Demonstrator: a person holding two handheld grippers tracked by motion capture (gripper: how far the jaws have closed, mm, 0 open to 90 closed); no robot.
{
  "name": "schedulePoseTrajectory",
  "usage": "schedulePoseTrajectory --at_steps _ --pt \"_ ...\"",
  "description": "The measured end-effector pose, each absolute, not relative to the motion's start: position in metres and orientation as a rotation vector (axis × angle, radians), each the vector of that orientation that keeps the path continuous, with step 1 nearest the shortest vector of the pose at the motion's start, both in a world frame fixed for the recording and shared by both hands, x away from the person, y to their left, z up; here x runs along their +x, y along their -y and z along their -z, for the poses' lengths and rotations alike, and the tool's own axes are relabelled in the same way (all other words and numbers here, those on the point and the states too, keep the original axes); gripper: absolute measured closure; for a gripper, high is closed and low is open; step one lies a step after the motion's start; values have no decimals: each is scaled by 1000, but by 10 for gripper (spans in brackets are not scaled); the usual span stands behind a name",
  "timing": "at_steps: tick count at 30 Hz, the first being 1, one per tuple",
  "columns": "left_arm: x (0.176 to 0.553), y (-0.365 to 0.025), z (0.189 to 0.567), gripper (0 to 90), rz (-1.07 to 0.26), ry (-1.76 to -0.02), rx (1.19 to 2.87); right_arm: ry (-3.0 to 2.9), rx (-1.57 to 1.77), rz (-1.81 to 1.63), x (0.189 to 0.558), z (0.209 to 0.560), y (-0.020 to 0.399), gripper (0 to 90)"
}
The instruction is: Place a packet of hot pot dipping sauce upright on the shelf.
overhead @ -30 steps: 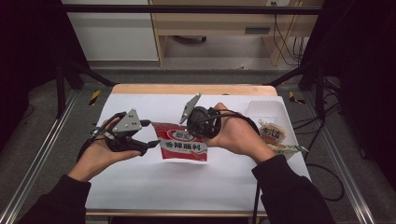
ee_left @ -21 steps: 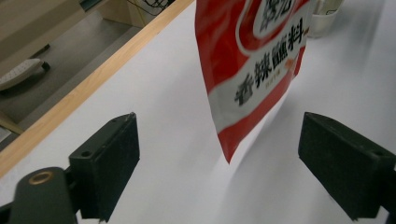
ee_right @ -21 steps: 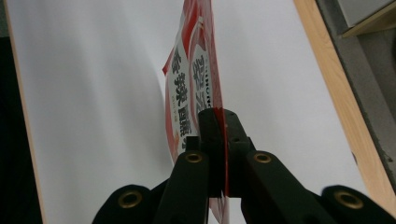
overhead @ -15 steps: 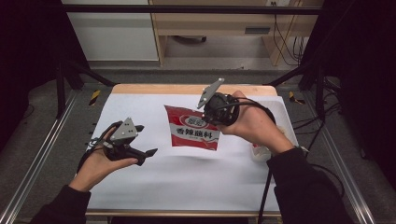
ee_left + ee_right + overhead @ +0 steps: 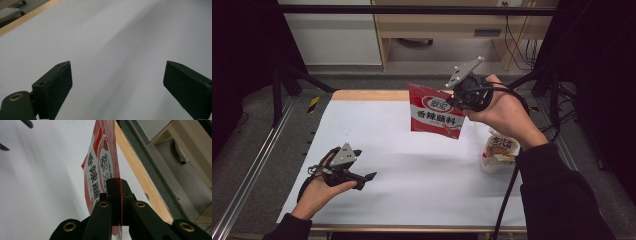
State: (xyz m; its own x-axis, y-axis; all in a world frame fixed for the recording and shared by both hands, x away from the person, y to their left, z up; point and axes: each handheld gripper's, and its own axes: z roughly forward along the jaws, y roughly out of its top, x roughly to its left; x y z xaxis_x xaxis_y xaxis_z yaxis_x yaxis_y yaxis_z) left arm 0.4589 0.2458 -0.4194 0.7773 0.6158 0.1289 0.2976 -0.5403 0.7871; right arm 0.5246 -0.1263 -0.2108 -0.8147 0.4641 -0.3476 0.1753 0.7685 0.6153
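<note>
A red and white seasoning packet (image 5: 434,117) with black characters hangs in the air over the far middle of the table. My right gripper (image 5: 453,100) is shut on its right edge. In the right gripper view the packet (image 5: 100,170) stands edge-on, with the jaws of the right gripper (image 5: 117,182) pressed together on it. My left gripper (image 5: 364,179) lies low at the near left of the white table top (image 5: 412,185). Its jaws have just been opening. The left gripper (image 5: 117,72) stands open over bare white surface with nothing between its pads.
A second food packet (image 5: 499,150) in a clear wrapper lies on the table at the right, under my right forearm. The table's wooden far edge (image 5: 362,95) borders a metal frame. Cables trail from both grippers.
The right gripper has carried the red packet up and toward the far right. The left gripper has drawn away from the packet, sunk to the near left and spread its jaws.
</note>
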Motion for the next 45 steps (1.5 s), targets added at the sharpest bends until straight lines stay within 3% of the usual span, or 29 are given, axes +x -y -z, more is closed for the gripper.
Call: schedulePoseTrajectory --at_steps 20,45 --pt "432 -264 450 67 -491 -723 2205 -2319 624 -822 535 192 166 900" --pt "426 -271 456 65 -513 -744 2230 -2132 851 -804 550 200 261 900"
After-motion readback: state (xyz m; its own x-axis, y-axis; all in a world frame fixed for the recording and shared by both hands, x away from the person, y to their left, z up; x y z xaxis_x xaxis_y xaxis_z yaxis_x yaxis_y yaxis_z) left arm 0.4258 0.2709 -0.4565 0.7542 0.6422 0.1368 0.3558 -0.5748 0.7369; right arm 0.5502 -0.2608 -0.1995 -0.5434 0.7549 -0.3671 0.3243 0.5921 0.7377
